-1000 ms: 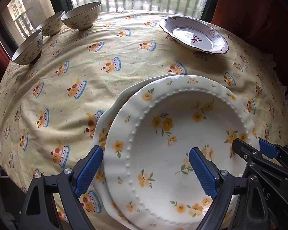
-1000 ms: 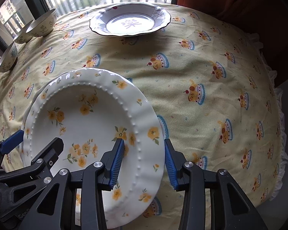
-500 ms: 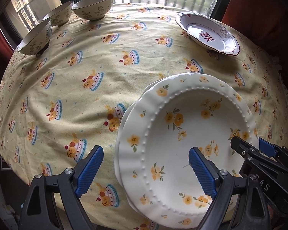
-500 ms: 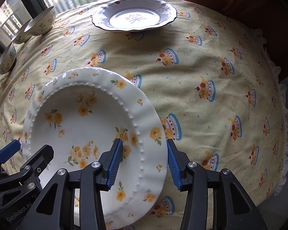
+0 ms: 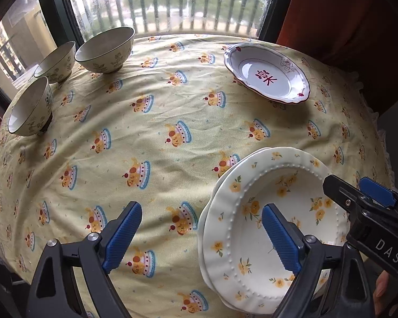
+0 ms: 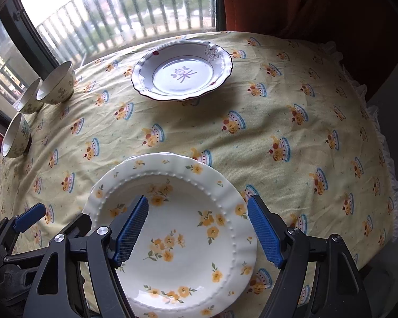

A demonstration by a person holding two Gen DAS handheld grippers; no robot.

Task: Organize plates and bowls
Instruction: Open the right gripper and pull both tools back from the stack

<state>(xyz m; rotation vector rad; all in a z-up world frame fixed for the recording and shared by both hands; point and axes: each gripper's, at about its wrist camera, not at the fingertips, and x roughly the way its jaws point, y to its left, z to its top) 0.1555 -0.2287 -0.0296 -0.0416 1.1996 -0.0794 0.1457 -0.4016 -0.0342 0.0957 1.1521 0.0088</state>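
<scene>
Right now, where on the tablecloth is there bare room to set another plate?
Widest bare patch: mid-table, between the three bowls, the red-rimmed plate and the stacked yellow-flower plates. Also right of that stack. The bowls' corner by the window is crowded.

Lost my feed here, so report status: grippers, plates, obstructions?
Left gripper open, right gripper open. Yellow-flower plate stacked on its twin. Red-rimmed plate apart. No obstructions.

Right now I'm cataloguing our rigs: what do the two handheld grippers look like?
Both match: the left gripper and right gripper have black plastic frames with triangular cut-outs, silver screw heads at the pivots, and blue ribbed pads on the fingers. Seen from the left wrist view, the right one's body carries white lettering "DAS" and a blue tab. No cables or sleeves show.
</scene>
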